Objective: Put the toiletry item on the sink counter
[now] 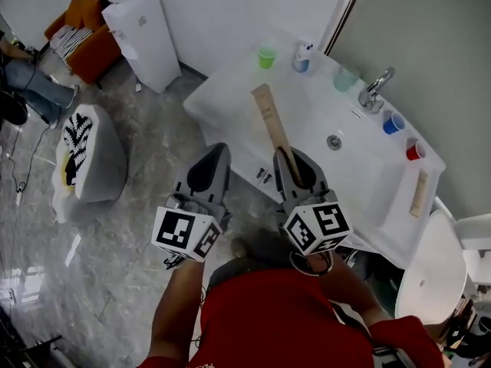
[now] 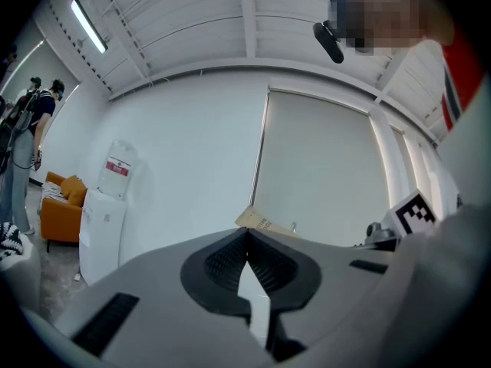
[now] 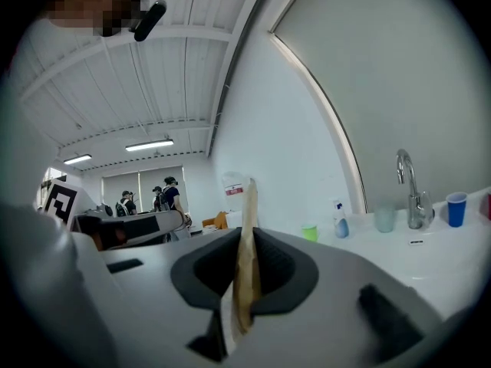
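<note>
Right tongs (image 1: 295, 163) clamped on the near end of a long flat tan toiletry box (image 1: 271, 121), edge-on between the pads in the right gripper view (image 3: 249, 236). The box reaches out over the white desk (image 1: 230, 90), left of the drain, pointing roughly toward the green cup (image 1: 266, 57). Left tongs (image 1: 209, 167) beside them, short of the desk edge, jaws together.

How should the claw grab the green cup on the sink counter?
Take the green cup by its round side, about halfway up, a jaw on each side. Come in level over the near edge of the counter with the empty left claw: the cup stands upright, with bare counter before it and the bottle apart at its right.
</note>
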The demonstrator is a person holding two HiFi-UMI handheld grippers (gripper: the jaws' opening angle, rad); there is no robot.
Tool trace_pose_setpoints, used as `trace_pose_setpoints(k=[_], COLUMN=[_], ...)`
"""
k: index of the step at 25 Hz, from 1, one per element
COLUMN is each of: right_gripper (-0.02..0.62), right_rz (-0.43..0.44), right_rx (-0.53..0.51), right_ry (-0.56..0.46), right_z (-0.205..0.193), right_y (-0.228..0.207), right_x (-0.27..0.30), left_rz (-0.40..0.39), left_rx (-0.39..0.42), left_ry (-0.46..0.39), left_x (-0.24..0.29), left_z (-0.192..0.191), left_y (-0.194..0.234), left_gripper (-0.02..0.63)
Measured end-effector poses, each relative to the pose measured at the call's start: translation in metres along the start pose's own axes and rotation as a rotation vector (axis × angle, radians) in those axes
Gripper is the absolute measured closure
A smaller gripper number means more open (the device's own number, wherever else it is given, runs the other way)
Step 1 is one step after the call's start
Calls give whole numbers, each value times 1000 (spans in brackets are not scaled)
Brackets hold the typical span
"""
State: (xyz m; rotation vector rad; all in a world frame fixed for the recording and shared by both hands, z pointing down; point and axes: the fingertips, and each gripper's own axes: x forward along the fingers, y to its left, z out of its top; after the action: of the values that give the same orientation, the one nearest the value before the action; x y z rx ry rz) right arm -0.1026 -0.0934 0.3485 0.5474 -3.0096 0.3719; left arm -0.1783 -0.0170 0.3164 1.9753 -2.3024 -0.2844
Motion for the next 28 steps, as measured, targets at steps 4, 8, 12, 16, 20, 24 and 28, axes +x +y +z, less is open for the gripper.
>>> trace_pose_setpoints(k=[4,8,12,16,20,24,28], right_gripper=[545,545,545,545,545,545,545], right_rz=[-32,-68,-104,-155,-195,-239,-312], right_rx=[2,5,-25,-21,-13,-33,-22], right_ry=[30,39,42,60,80,123,190], right_z=[-14,-23,-26,-33,-37,-43,-56], right_y=[-9,-24,-39,-59,-75,-85,-98], right_x=[23,49,86,120,153,179,194], left_rz=[-7,-29,-65,-109,-152,-195,-232], left_rx=[-20,-9,14,22,30,42,28], left_ry=[17,38,49,81,117,150,167], left_x=[16,38,71,112,155,183,201], left_z=[-10,-16,-13,-21,-30,-39,-38], left_y=[19,38,67,94,116,132,140], left_gripper=[589,589,589,589,589,589,589])
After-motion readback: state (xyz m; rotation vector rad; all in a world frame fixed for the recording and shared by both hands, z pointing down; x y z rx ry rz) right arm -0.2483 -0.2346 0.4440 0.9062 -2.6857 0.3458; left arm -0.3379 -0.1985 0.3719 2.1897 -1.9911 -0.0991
